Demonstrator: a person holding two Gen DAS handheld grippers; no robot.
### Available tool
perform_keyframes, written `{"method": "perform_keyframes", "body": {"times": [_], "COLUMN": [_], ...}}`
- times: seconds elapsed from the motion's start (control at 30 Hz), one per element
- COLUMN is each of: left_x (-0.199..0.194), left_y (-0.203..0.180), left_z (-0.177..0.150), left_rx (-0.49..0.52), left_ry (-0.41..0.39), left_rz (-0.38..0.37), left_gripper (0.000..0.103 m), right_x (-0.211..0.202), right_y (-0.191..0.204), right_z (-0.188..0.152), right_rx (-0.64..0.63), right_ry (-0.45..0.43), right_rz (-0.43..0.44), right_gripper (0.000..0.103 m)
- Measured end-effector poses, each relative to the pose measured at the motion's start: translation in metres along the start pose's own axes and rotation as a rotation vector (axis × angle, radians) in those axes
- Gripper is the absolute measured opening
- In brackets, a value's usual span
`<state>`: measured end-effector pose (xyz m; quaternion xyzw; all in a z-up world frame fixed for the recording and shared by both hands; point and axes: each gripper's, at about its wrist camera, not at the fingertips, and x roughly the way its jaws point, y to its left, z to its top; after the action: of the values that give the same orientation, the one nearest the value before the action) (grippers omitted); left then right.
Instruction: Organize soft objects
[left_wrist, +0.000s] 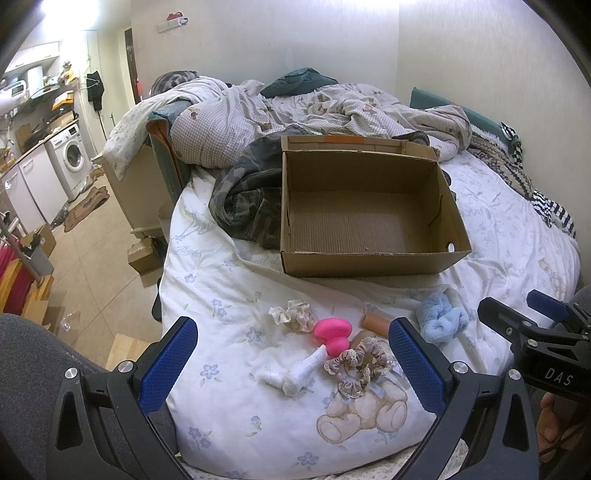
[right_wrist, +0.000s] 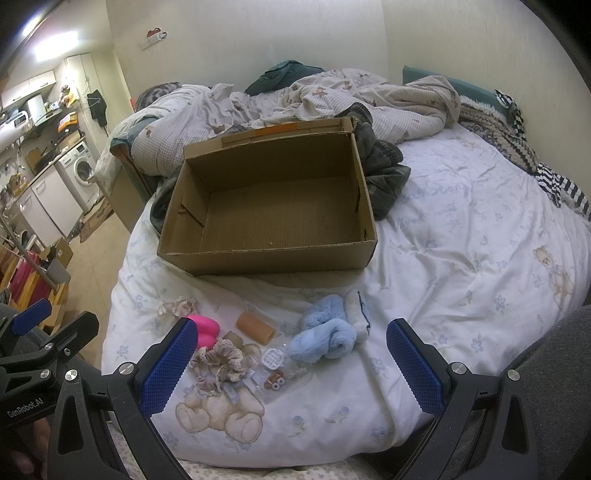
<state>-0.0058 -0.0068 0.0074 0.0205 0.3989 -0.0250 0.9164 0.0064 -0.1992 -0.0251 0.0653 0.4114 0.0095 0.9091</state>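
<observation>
A: Both tools? 
B: Left tool (left_wrist: 291, 365) and right tool (right_wrist: 291, 365) gape, empty.
A: The soft things?
B: By the bed's near edge: blue fluffy sock (right_wrist: 325, 334), beige scrunchie (left_wrist: 360, 363), before the cardboard box (right_wrist: 273, 206). Pink item (right_wrist: 205, 328) half hidden.

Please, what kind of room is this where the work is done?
Most likely a small studio flat, worked from the bed. An unmade bed with a rumpled duvet fills the view, and a washing machine stands under a kitchen counter in the same room.

An open cardboard box (left_wrist: 365, 206) sits empty on the bed (right_wrist: 461, 258). Just before it lie a blue fluffy cloth (right_wrist: 325, 338), beige scrunchies (right_wrist: 218, 363), pink sponges (left_wrist: 330, 330) and a white sock (left_wrist: 295, 373).
</observation>
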Motion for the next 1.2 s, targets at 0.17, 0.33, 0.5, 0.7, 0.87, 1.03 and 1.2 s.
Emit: {"method": "perform_keyframes", "body": {"times": [0.17,0.33,0.5,0.7,0.87,1.03,1.2], "left_x": [0.003,0.007,0.022,0.081,0.125,0.150,0.171], "left_y": [0.001,0.008,0.018,0.034,0.036,0.036,0.037], "left_z": [0.003,0.016,0.032,0.023,-0.002,-0.018,-0.034], "left_rx": [0.002,-0.023,-0.052,-0.128,-0.173,-0.180,-0.222], "left_ry": [0.033,0.063,0.136,0.380,0.575,0.646,0.702], "left_rz": [-0.018,-0.025,-0.012,-0.032,-0.053,-0.034,-0.059], "left_gripper": [0.103,0.103,0.103,0.101,0.097,0.087,0.078], "right_x": [-0.001,0.002,0.014,0.051,0.090,0.119,0.135], "right_y": [0.000,-0.003,-0.013,-0.030,-0.050,-0.066,-0.061], "right_z": [0.001,0.011,0.029,0.043,0.041,0.025,0.018], "right_rx": [0.011,0.027,0.064,0.121,0.178,0.270,0.255], "right_ry": [0.009,0.035,0.093,0.257,0.371,0.476,0.514], "right_rz": [0.000,0.014,0.054,0.086,0.054,0.058,0.074], "right_gripper": [0.103,0.103,0.103,0.103,0.103,0.103,0.103]}}
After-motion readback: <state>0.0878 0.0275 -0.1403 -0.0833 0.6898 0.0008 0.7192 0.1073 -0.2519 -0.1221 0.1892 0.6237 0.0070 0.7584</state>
